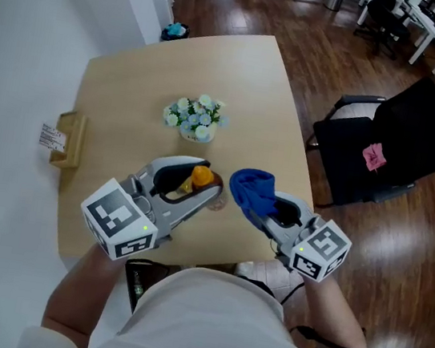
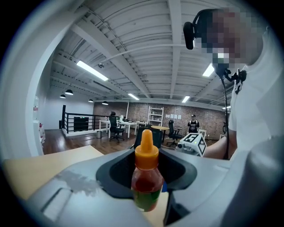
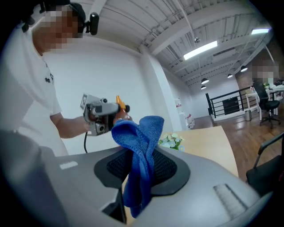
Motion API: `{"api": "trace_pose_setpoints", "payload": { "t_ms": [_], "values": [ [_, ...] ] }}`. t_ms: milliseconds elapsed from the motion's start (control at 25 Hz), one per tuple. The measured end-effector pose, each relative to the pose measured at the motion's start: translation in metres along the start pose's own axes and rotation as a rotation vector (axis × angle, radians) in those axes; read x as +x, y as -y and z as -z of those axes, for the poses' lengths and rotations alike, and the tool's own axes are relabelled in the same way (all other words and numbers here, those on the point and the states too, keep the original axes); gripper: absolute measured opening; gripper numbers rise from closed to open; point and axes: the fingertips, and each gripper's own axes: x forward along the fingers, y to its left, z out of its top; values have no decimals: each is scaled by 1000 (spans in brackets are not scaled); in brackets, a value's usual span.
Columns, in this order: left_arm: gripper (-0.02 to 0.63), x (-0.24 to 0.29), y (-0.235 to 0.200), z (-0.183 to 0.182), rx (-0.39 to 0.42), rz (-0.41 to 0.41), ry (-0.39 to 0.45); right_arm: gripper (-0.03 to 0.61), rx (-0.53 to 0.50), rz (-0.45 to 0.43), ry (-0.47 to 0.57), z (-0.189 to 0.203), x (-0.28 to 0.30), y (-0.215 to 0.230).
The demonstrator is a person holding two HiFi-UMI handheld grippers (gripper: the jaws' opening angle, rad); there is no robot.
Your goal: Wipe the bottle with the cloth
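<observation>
Your left tool [image 1: 197, 183] is pinched onto the bottle [image 2: 146, 179], its jaws drawn in close around the body. The bottle is small and clear, with an orange nozzle cap, red sauce inside and a green label band low down. The print on that label is too blurred to read. In the left gripper view it stands upright between the jaws. The right gripper view shows you holding it up in the air, clear of the table [image 1: 131, 99].

Your right tool [image 1: 267, 211] is clamped on the blue cloth [image 3: 140, 148]. The cloth is bunched between the jaws, with a fold rising above them and a tail hanging below. In the head view the cloth sits just beside the bottle, with a narrow gap between them, and both are over the near edge of the table.

Each tool carries a cube with black-and-white square markers, and these hold no words.

A small bunch of white and pale blue flowers [image 1: 196, 117] stands mid-table, well apart from both tools. A wooden holder [image 1: 69, 140] sits at the table's left edge and carries a white slip [image 1: 50, 136] whose print is too small to read. A black chair [image 1: 401, 140] stands on the wood floor at the right, with something pink [image 1: 374, 157] on its seat.
</observation>
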Motion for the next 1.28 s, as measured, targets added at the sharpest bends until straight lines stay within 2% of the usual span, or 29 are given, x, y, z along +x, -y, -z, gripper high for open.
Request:
{"api": "trace_pose_setpoints", "payload": {
  "t_ms": [200, 360, 680, 1080, 1160, 1280],
  "values": [
    [161, 18, -10, 14, -18, -11, -53, 118, -98, -42, 106, -63, -11, -27],
    [161, 26, -10, 6, -30, 3, -41, 118, -118, -54, 159, -81, -11, -40],
    [161, 18, -7, -43, -41, 7, 42, 118, -114, -18, 155, -67, -12, -31],
    [161, 10, -12, -76, -11, -16, 66, 117, -113, 60, 15, -5, -5, -3],
    [161, 10, -15, -76, -19, -26, 66, 117, -122, 68, 33, -11, -9, -6],
    [161, 12, -18, -74, -27, -41, 57, 117, -163, 65, 105, -41, -18, -23]
  ]
}}
